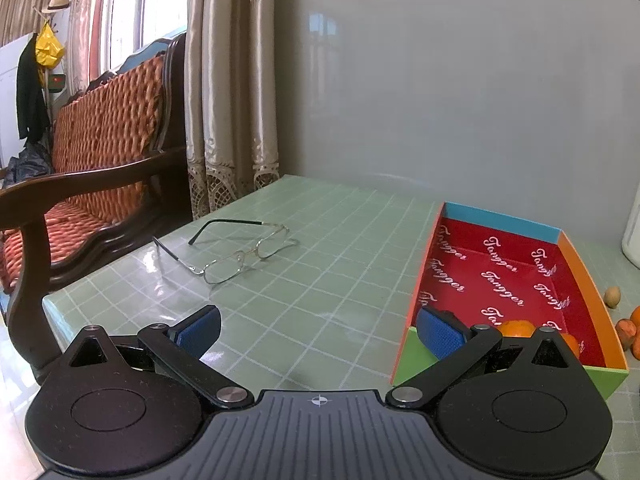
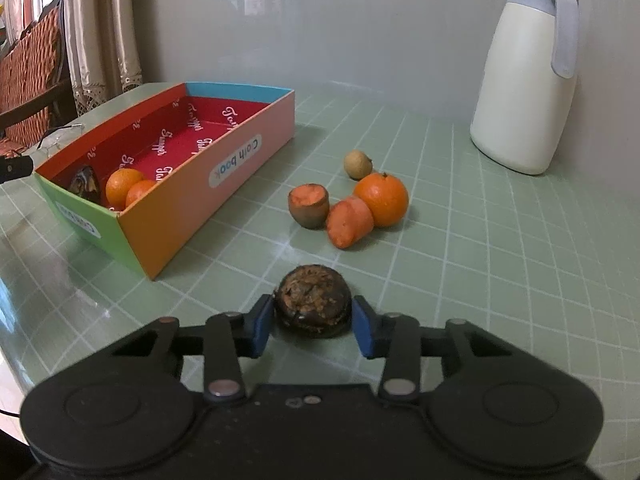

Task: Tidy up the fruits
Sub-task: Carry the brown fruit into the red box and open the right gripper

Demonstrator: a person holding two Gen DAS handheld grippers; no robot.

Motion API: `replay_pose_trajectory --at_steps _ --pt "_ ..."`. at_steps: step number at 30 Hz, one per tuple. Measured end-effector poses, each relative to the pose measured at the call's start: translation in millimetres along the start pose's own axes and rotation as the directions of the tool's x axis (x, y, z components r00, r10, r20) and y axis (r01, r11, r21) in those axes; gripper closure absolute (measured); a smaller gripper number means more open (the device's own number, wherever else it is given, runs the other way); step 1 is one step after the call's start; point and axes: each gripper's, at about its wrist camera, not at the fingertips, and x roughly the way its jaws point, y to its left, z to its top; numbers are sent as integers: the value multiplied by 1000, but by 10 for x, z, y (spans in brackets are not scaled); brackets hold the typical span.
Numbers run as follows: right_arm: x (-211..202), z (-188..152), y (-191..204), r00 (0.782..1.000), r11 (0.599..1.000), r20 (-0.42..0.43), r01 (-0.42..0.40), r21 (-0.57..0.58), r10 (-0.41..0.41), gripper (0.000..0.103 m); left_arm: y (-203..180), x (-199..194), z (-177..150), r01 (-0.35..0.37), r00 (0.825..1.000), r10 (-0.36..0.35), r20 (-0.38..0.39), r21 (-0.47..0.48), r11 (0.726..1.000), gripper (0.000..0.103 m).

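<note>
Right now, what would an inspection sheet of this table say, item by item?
Surface: green grid-patterned table, glossy.
Job's things: colourful box holding two oranges and a dark fruit; a whole orange, two cut orange-fleshed pieces, a small tan fruit and a dark round fruit lie loose on the table.
Clutter: glasses; white jug.
Grippers: left gripper open and empty by the box; right gripper straddles the dark round fruit, pads close beside it, contact unclear.
Cables: nothing seen.
Surroundings: wooden bench, curtains, grey wall.
</note>
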Motion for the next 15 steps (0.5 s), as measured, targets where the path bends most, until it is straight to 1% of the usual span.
replay_pose_trajectory --at_steps 2,4,7,10,15 --pt "-20 11 26 1000 1000 18 5 -9 -5 63 12 11 -7 -3 1000 3 -8 3 1000 0" --pt "-72 45 45 998 1000 54 12 -12 -11 63 18 20 -11 0 1000 0 -15 7 1000 0" --pt "-151 125 57 994 1000 110 5 12 -6 63 34 15 -20 -4 1000 4 -14 15 1000 0" --pt "-183 205 87 989 999 146 -7 31 2 63 85 9 -17 -10 1000 10 -8 7 1000 0" --pt "-284 330 199 969 999 245 -38 40 27 63 178 18 -26 -22 1000 22 -10 -10 1000 0"
